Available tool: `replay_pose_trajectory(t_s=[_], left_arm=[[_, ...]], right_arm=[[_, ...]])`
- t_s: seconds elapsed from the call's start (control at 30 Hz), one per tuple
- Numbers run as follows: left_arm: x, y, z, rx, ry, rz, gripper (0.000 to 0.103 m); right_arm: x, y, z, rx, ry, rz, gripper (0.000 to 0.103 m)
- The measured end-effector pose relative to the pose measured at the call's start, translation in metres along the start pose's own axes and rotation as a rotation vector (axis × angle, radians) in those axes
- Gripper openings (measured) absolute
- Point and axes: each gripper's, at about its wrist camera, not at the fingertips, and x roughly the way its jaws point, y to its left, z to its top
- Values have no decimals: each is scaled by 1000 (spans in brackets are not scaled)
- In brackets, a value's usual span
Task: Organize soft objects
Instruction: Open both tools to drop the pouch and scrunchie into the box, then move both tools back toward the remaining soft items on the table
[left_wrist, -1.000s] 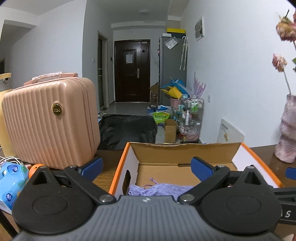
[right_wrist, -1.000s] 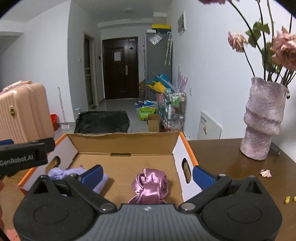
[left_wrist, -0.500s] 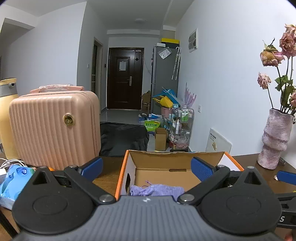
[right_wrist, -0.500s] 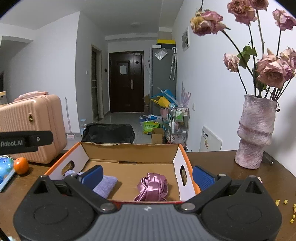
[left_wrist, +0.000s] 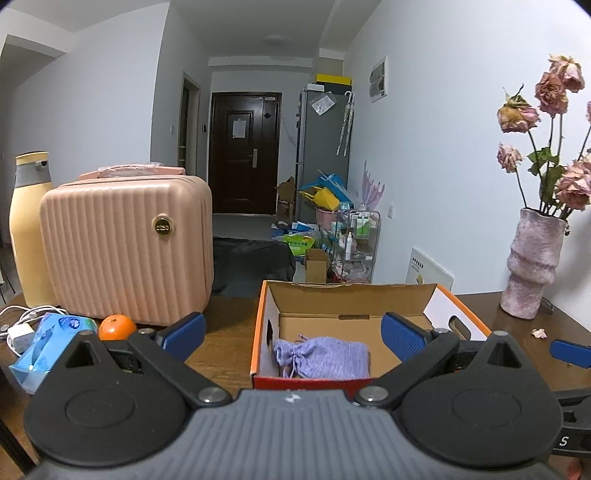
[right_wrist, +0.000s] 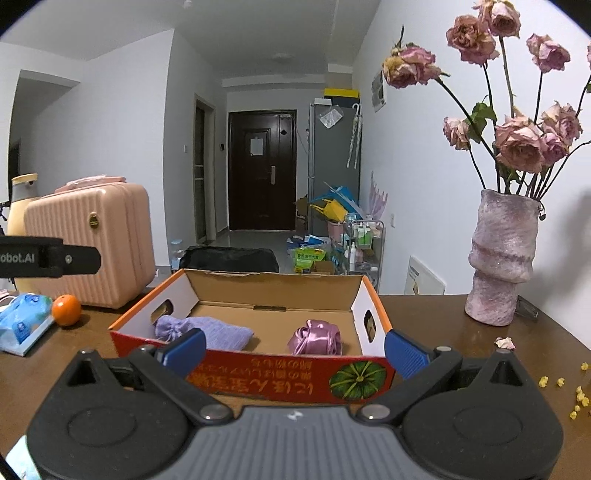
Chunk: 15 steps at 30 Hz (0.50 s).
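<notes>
Only our right view shows the satin scrunchie (right_wrist: 315, 336) — boxed beyond both spread, empty grippers (right_wrist: 294, 349) (left_wrist: 293, 334), beside the knit pouch (left_wrist: 322, 357).

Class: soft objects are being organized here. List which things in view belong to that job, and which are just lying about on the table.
Part of the job:
cardboard box
purple knitted pouch
pink satin cloth

Just lying about:
pink case
orange
blue tissue pack
vase of dried roses
yellow bottle
white charger cable
</notes>
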Motion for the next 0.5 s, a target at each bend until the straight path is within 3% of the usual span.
replay_pose_trajectory(t_s=[0.5], left_arm=[[-57,21,-27,9,8,13,103]], right_arm=[[-53,19,-35,-14,0,-7,103]])
